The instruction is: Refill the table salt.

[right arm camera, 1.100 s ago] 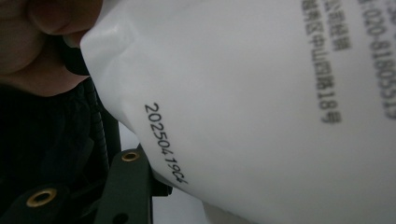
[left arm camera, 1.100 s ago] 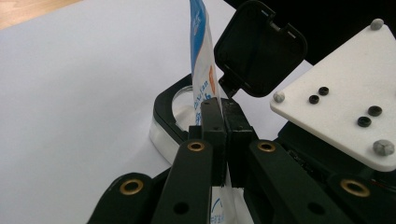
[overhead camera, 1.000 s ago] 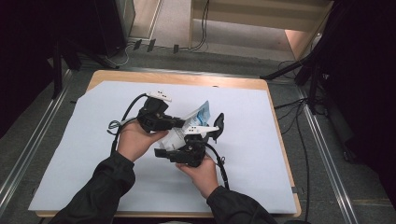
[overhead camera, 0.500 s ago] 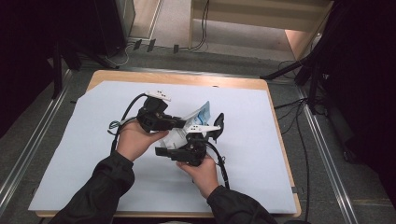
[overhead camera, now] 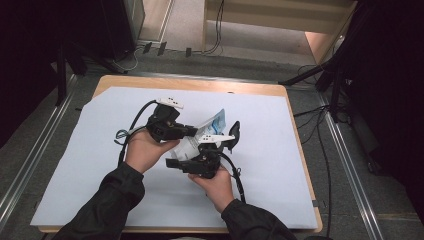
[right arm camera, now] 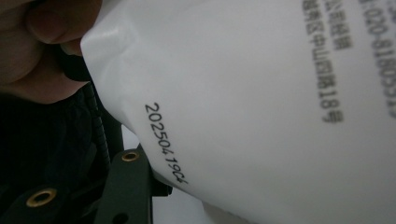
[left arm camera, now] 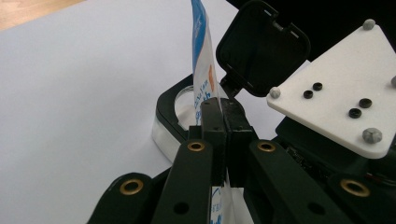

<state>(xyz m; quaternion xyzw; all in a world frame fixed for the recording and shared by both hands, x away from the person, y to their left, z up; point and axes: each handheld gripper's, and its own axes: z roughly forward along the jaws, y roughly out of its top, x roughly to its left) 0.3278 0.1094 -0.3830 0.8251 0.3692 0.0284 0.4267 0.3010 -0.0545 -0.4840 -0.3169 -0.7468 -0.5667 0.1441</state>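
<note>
Above the white-covered worktop (overhead camera: pixel 90 165), the left hand-held gripper (left arm camera: pixel 219 116) is clamped on the pouch (overhead camera: pixel 207 131) over an open-lidded container (left arm camera: pixel 187 105) held in the right hand-held gripper (overhead camera: pixel 220 145), so tilt the pouch slowly, mouth over the opening.

Pouch (left arm camera: pixel 201 70): white w/ blue band along edge, blue print and small orange mark; its back (right arm camera: pixel 261 107) plain white w/ black date code and black characters. Left gripper (left arm camera: pixel 219 126) black, brass-coloured rivets; right gripper (overhead camera: pixel 202 161) black, carrying white three-cornered plate (left arm camera: pixel 336 98) w/ black and grey screw heads. Table cover (overhead camera: pixel 280 165) pale blue-white sheet, light wood table edge (overhead camera: pixel 200 85); sleeves (overhead camera: pixel 107 200) black; small container (left arm camera: pixel 173 116) black rim, black flip lid.
</note>
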